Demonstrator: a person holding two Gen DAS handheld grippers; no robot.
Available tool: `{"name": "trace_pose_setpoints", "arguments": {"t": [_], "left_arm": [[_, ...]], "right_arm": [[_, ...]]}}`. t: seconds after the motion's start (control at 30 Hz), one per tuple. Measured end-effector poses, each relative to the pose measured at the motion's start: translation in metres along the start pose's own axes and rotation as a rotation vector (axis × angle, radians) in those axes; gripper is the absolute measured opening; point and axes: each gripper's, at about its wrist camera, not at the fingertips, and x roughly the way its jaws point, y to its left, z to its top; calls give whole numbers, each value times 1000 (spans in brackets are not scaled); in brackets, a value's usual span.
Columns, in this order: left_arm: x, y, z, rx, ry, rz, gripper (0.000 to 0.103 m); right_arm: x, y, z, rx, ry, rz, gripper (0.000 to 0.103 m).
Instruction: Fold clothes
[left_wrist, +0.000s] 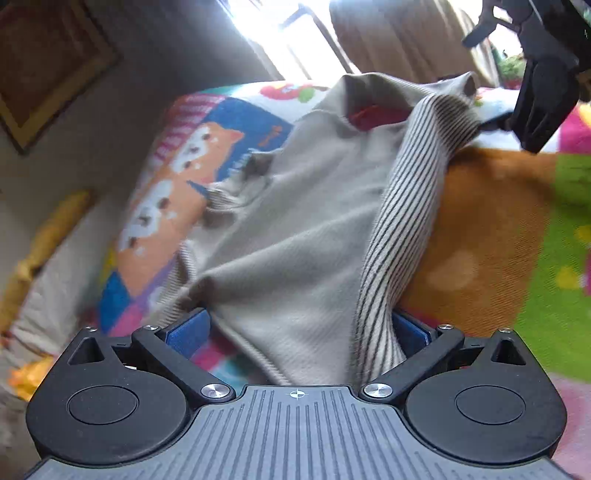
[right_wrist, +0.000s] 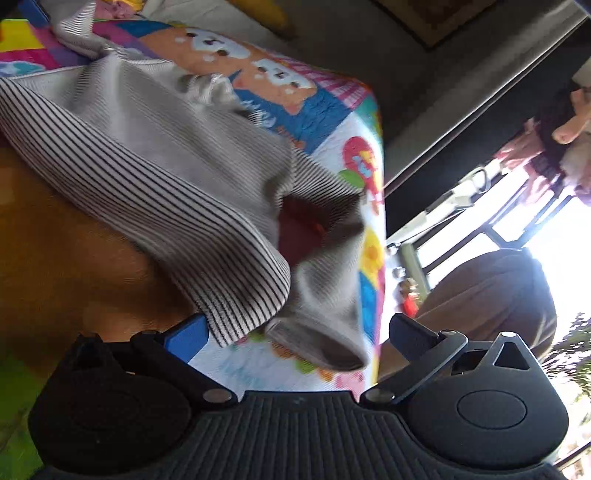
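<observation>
A beige top with a striped inner side lies rumpled on a colourful cartoon blanket. Its neck opening shows a red label. My left gripper is open, its blue pads wide apart, and the hem drapes between them. My right gripper is at the far shoulder of the top. In the right wrist view the top has its striped flap folded over, with the red label in the neck. The right gripper is open, and a cloth corner hangs between its fingers.
The blanket's edge drops off to the floor beside a dark wall. A bright window and brown curtains stand behind. A framed picture hangs on the wall. A person stands by the window. A yellow cushion lies at the left.
</observation>
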Motion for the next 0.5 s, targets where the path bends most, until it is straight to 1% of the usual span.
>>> {"name": "trace_pose_setpoints", "arguments": {"t": [0.03, 0.07, 0.1, 0.13, 0.2, 0.3, 0.33, 0.4, 0.5], "left_arm": [[1, 9, -1, -5, 9, 48, 103], [-1, 21, -1, -31, 22, 80, 103], [-5, 33, -2, -64, 28, 97, 103], [-9, 44, -4, -97, 32, 108, 103], [-16, 64, -7, -153, 43, 134, 103], [-19, 82, -13, -221, 63, 155, 103], [-20, 85, -15, -244, 69, 144, 103], [-19, 90, -19, -291, 82, 105, 103], [-25, 92, -24, -358, 81, 7, 103]], "right_arm": [[0, -8, 7, 61, -29, -53, 103], [-2, -20, 15, 138, -64, -90, 103], [-10, -38, 23, 243, -107, -86, 103], [-16, -50, 28, 302, -136, -79, 103], [-25, -64, 36, 333, -164, -70, 103], [-32, -60, 33, 260, -160, -38, 103], [-34, -55, 29, 235, -153, -8, 103], [-39, -42, 19, 177, -135, 59, 103], [-47, -18, 6, 80, -106, 141, 103]]}}
